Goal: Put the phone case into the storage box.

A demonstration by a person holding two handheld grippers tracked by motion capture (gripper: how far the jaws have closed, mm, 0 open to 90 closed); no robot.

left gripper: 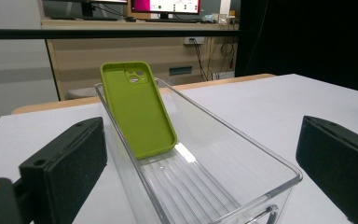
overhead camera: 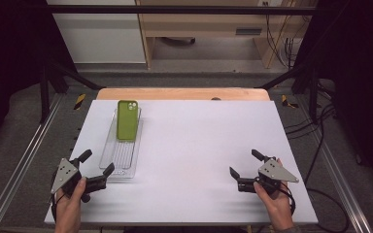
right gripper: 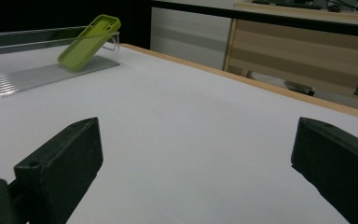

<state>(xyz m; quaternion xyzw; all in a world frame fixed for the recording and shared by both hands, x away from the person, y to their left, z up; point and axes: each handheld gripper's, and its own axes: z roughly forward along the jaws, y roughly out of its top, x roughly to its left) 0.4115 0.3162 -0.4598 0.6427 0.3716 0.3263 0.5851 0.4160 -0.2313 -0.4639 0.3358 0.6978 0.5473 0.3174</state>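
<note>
A green phone case [overhead camera: 127, 119] [left gripper: 138, 108] [right gripper: 88, 41] leans tilted against the far end of a long clear plastic tray [overhead camera: 118, 160] [left gripper: 242, 154] [right gripper: 23, 77] on the left of the white table. My left gripper [overhead camera: 96, 162] [left gripper: 200, 172] is open at the tray's near end, its jaws wide apart on either side of that end and holding nothing. My right gripper [overhead camera: 243, 164] [right gripper: 196, 163] is open too, low over the bare table near the front right, with nothing between its jaws.
The white table top [overhead camera: 199, 141] has a wooden strip [overhead camera: 182, 93] along its far edge. Black frame posts and metal rails flank the table. Cables [overhead camera: 320, 141] trail on the floor at the right. Wooden furniture [overhead camera: 199, 24] stands beyond.
</note>
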